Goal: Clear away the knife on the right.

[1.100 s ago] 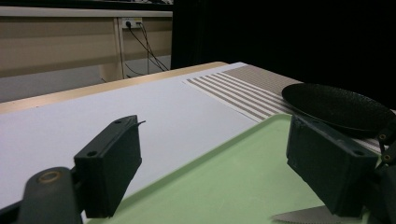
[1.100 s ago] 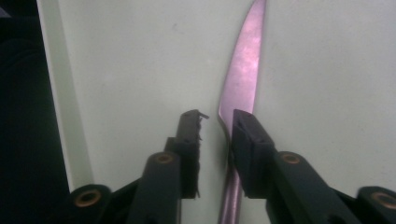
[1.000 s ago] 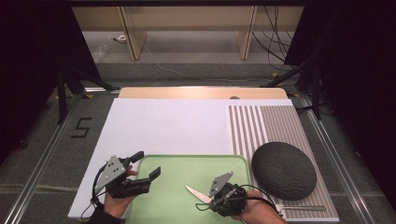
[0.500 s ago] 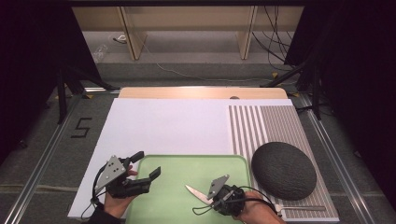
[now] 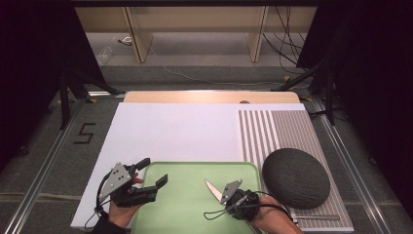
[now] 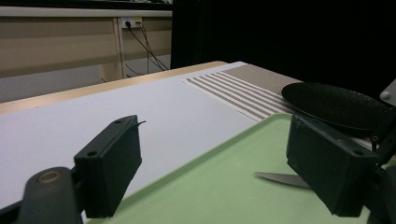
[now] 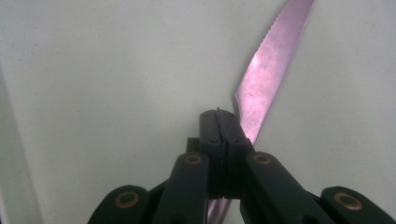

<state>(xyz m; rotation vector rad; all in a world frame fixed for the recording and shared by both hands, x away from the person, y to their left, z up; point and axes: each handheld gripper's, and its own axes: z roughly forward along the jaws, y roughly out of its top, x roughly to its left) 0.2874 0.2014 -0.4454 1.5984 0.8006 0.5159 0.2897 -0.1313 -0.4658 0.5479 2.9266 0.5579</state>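
A green tray [image 5: 185, 200] lies at the near edge of the white mat. Over its right half my right gripper [image 5: 223, 197] is shut on a serrated knife [image 5: 212, 188], the blade pointing toward the far left. In the right gripper view the shut jaws pinch the knife [image 7: 268, 70] near the base of its blade, with the tray [image 7: 116, 70] behind. My left gripper [image 5: 155, 170] is open at the tray's left edge, nothing between its jaws. The left gripper view looks through the open left gripper [image 6: 219, 163] at the tray [image 6: 224, 172] and the knife tip [image 6: 280, 178].
A black round dish [image 5: 296, 178] rests upside down on the striped mat [image 5: 272, 131], right of the tray; the dish [image 6: 336, 105] is also in the left gripper view. The white mat [image 5: 170, 131] stretches beyond the tray. A wooden table edge [image 5: 209, 96] runs along the far side.
The knife's tip has swung toward the far side and right while the right hand stayed nearly in place. The left gripper has not moved.
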